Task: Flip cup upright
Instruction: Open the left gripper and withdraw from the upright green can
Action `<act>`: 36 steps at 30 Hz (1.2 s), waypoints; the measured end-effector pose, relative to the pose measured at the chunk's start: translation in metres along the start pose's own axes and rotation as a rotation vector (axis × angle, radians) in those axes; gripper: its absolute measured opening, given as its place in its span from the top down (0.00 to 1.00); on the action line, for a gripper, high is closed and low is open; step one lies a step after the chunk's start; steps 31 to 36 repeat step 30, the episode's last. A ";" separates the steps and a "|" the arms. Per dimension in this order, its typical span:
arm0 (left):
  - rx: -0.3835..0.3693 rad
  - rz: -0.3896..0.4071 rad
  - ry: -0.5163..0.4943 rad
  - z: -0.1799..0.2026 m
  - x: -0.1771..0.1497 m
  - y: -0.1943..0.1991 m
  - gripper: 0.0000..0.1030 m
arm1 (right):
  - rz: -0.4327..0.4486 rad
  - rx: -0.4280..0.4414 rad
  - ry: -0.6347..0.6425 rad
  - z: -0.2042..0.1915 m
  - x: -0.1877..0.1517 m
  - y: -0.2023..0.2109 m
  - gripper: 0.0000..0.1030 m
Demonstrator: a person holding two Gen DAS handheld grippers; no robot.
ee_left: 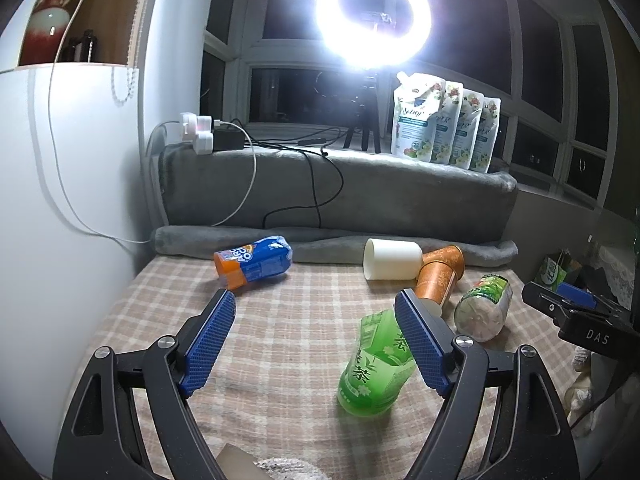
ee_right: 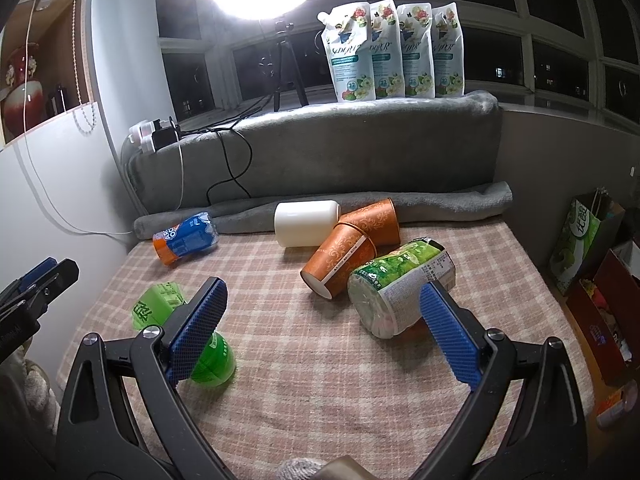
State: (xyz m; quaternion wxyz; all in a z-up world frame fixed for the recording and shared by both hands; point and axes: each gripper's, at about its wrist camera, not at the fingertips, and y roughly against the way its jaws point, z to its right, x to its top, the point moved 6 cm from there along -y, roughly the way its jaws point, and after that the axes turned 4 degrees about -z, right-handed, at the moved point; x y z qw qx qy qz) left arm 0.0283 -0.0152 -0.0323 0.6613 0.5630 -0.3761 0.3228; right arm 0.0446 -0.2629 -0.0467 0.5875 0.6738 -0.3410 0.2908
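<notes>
Several cups lie on their sides on the checked cloth (ee_left: 280, 320). A bright green cup (ee_left: 374, 364) lies just left of my left gripper's right finger; it also shows in the right wrist view (ee_right: 160, 304), partly behind that gripper's left finger. A white cup (ee_left: 392, 259) (ee_right: 306, 223), two orange paper cups (ee_left: 438, 276) (ee_right: 352, 248), a green-and-white labelled cup (ee_left: 484, 306) (ee_right: 400, 288) and a blue-and-orange cup (ee_left: 254, 262) (ee_right: 186, 238) lie further back. My left gripper (ee_left: 314, 300) is open and empty. My right gripper (ee_right: 322, 286) is open and empty, with its right finger next to the green-and-white cup.
A grey blanket roll (ee_left: 320, 244) borders the cloth's far edge below a padded ledge with detergent pouches (ee_left: 444, 120), a ring light (ee_left: 374, 12) and a power strip (ee_left: 200, 132). A white wall (ee_left: 60, 200) stands left. Boxes and a bag (ee_right: 580, 248) stand right.
</notes>
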 end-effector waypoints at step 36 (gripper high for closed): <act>0.011 -0.009 0.006 -0.003 -0.001 -0.003 0.20 | -0.005 0.000 0.007 0.000 -0.003 -0.003 0.04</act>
